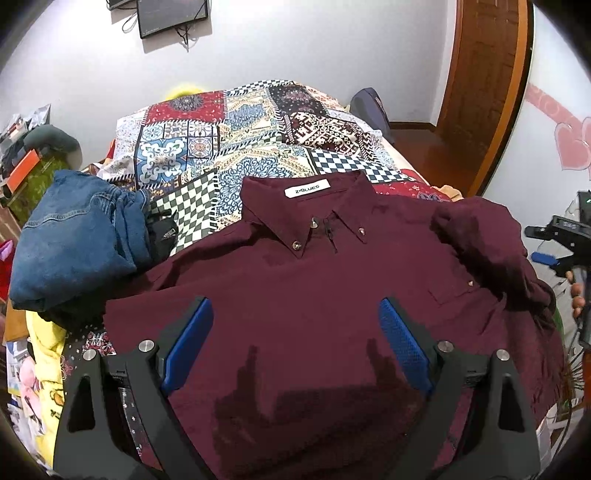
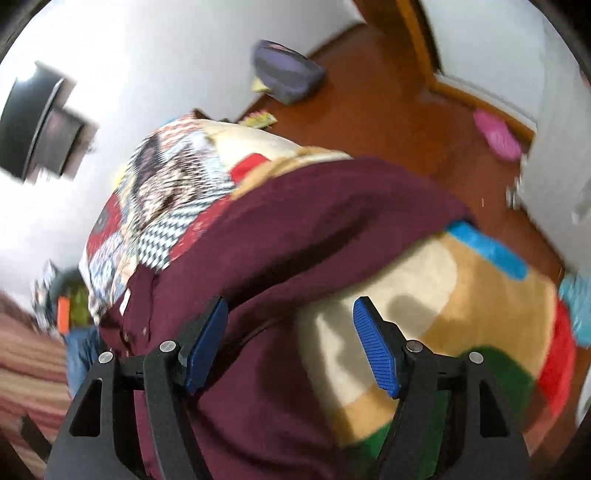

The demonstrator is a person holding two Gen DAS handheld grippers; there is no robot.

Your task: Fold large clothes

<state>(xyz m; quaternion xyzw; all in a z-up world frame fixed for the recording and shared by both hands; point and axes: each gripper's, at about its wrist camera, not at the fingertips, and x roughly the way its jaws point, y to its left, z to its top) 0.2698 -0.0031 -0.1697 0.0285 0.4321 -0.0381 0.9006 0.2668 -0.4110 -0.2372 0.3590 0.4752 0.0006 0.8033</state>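
A bed point(image 1: 255, 122) under a patchwork quilt point(image 1: 207, 147) fills the left wrist view, and a maroon shirt point(image 1: 314, 302) lies on it front up, collar toward the far wall, with a white neck label point(image 1: 307, 192) showing inside the collar. The shirt's sleeve point(image 1: 491, 236) on the right of that view is bunched and folded in over the shoulder, above a chest pocket point(image 1: 452, 291). Folded jeans point(image 1: 74, 243) sit on the bed just beside the shirt's other shoulder. On the wall past the bed hangs a dark screen point(image 1: 171, 16). The left tool point(image 1: 295, 347) hovers over the shirt's lower front with its blue pads point(image 1: 190, 347) spread wide apart and nothing between them; its shadow falls on the cloth. The right tool point(image 2: 290, 345) shows at the right edge of the left view and is off the side of the bed. Its own view is blurred: it looks across the shirt point(image 2: 295, 229) where the cloth drapes over the bed's edge, with a multicoloured rug point(image 2: 461, 302) on the brown floor point(image 2: 388, 92) below. Its pads point(image 2: 376, 354) are also wide apart and grip nothing. A purple bag point(image 2: 286, 72) lies on the floor by the wall, and something pink point(image 2: 496, 134) lies near the door frame.
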